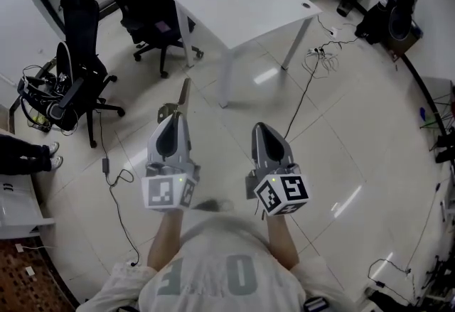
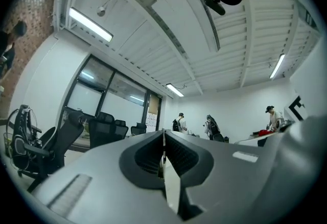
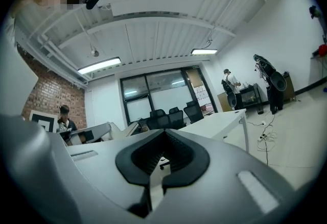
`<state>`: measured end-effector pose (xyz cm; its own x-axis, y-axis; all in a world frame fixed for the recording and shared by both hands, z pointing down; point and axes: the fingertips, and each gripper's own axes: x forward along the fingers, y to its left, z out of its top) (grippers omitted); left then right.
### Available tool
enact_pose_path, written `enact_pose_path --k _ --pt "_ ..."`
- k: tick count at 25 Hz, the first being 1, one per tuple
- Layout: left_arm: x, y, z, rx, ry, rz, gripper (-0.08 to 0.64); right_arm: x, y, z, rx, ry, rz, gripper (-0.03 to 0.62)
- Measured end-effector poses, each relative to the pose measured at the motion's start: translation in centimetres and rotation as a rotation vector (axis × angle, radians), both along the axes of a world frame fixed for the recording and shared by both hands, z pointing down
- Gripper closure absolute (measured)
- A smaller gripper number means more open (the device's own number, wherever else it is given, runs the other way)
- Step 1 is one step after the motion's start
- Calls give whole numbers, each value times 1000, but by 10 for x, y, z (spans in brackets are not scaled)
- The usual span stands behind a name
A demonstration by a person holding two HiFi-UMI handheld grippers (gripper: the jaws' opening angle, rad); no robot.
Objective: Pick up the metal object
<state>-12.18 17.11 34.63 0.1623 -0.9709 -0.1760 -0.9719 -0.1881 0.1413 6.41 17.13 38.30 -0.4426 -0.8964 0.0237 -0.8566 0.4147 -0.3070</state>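
Shirt (image 1: pixel 213 271) and forearms of the person are seen at the lower edge of the head view, with a gripper held out in each hand over a pale tiled floor (image 1: pixel 348 140).

Left gripper (image 1: pixel 176 119): a marker cube (image 1: pixel 168 192) is carried at its near end. Its jaws are clenched on the metal object (image 1: pixel 184 94), a thin, narrow strip that projects forward past the tips and is held clear of the floor. In the left gripper view the strip (image 2: pixel 164 154) is seen edge-on as a fine line pinched between the two dark pads (image 2: pixel 181 156).

Right gripper (image 1: pixel 260 127): a second cube (image 1: pixel 282 193) is carried at its near end, and it is held just beside the left one, roughly level with it. In the right gripper view its jaws are closed, tips together, and nothing is gripped between them.

Surroundings: a white table (image 1: pixel 245 1) stands ahead of the grippers. Black office chairs (image 1: pixel 82 40) are grouped to its left, and cables (image 1: pixel 114 175) trail across the floor below them. More cables and dark equipment lie at the far right wall. Other people are seen standing at the far wall in both gripper views.
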Motion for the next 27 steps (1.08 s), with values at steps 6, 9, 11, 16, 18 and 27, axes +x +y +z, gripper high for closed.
enact_pose_path --k 6,9,11,16,18,27 --pt "8 10 -9 24 -9 48 554 -15 14 -21 46 91 -20 581" --pt "6 13 -6 14 -14 68 554 -23 18 -23 55 85 -9 581" --pt "1 14 -1 1 -11 74 554 -31 24 -18 42 94 -13 581" --pt "-6 16 5 -28 -3 70 554 -34 30 -15 35 91 -12 581" --pt "-6 18 8 -36 -2 74 554 -32 31 -16 36 91 -6 581" --pt "-13 18 0 -15 28 58 554 -33 31 -19 47 104 0 581"
